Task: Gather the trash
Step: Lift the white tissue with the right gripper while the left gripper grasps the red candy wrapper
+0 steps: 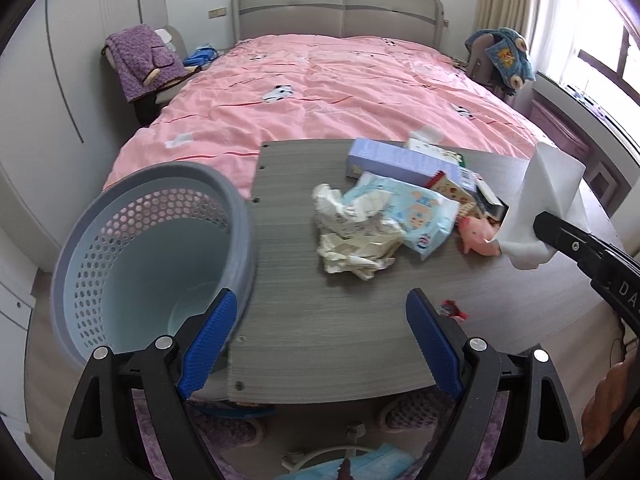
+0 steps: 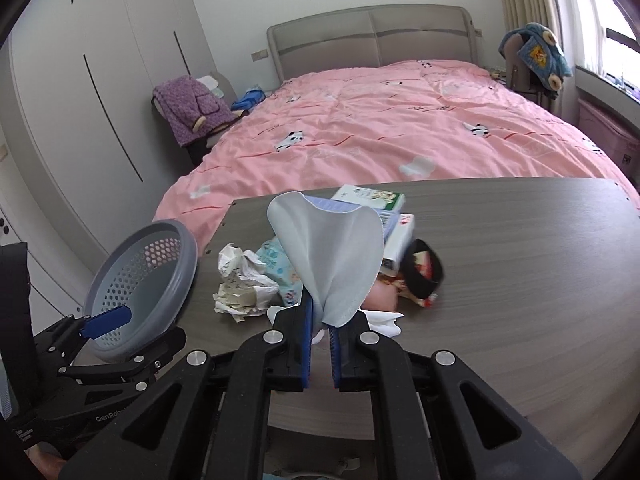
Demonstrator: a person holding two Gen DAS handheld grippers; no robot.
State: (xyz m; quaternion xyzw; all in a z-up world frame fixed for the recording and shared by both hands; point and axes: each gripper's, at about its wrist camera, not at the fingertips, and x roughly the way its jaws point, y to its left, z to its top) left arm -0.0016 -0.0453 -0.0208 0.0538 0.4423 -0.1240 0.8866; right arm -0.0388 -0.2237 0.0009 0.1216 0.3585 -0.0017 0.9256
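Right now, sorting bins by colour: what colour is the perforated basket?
Grey basket, pale blue inside; left wrist view.

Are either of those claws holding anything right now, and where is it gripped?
The right claw pinches a white tissue by its bunched lower end, lifted off the table. The left claw is open and holds nothing.

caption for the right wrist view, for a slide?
Right gripper shut on a pale tissue above the cluttered table, grey basket at left.

Basket (image 1: 152, 256) at table (image 1: 320, 332) left edge; trash pile (image 1: 384, 220) mid-table; bed (image 1: 320, 92) behind table.
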